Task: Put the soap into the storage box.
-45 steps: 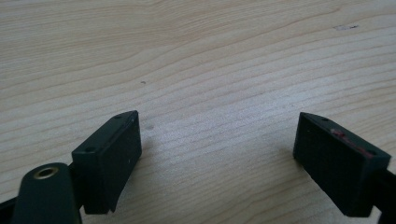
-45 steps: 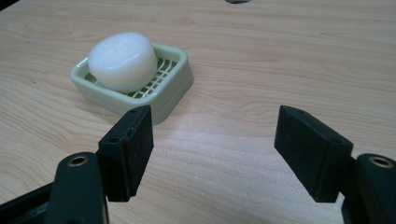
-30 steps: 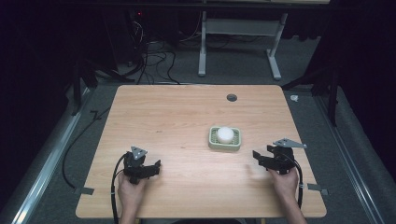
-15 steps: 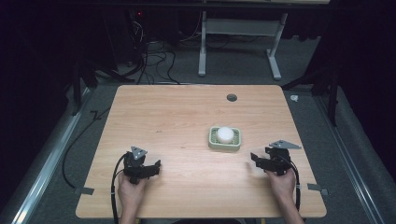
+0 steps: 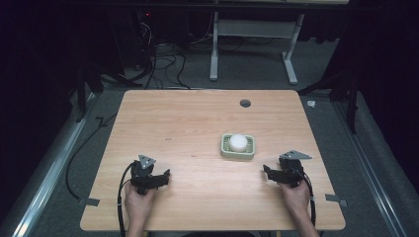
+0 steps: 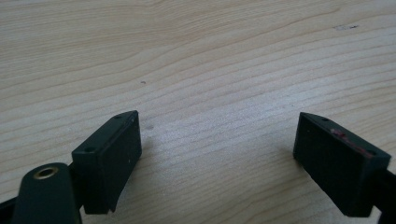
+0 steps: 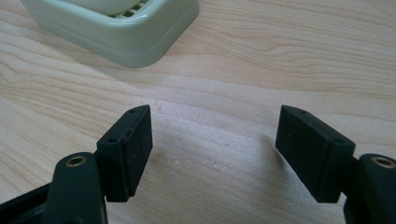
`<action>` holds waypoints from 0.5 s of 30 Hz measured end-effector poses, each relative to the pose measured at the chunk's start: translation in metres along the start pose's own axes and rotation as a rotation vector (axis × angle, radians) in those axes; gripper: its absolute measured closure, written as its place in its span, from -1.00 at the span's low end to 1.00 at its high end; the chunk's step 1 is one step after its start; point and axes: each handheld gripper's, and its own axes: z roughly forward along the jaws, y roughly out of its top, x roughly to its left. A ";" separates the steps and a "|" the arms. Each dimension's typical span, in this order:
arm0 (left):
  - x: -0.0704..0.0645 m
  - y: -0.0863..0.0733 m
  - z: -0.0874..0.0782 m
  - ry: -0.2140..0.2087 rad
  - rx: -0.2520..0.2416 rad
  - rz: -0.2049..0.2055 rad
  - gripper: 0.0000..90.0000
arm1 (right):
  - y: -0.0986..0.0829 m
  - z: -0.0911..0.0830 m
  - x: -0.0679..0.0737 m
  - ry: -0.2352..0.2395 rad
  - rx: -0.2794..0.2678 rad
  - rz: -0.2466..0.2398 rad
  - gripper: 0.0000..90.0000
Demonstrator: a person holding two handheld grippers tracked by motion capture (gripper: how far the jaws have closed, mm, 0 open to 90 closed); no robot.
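A pale green soap dish [image 5: 237, 147] sits right of the table's middle with a round white soap [image 5: 238, 142] on it. My right gripper [image 5: 267, 172] rests on the table to the dish's front right, open, nothing between its jaws. In the right gripper view the dish's corner [image 7: 135, 35] lies just ahead and left of the open gripper [image 7: 215, 142]. My left gripper [image 5: 165, 176] sits low near the front left, held by a hand, open too. In the left gripper view that gripper [image 6: 217, 144] has bare wood between its jaws.
The wooden table [image 5: 188, 123] has a dark cable hole [image 5: 245, 103] near its far edge. Tape tabs stick out at the front corners [image 5: 336, 199]. Beyond the far edge are cables and a white desk frame [image 5: 252, 54] on grey carpet.
My right gripper has shifted slightly toward the front and left, nearer the dish's front. The left gripper has stayed put.
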 end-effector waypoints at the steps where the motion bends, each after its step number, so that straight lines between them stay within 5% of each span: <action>1: 0.000 0.000 0.000 0.000 0.000 0.000 -0.65 | 0.000 0.000 0.000 -0.003 -0.001 0.001 -0.38; 15: 0.000 0.000 0.000 -0.001 0.002 0.000 -0.65 | -0.002 0.003 0.005 -0.020 0.009 -0.028 -0.45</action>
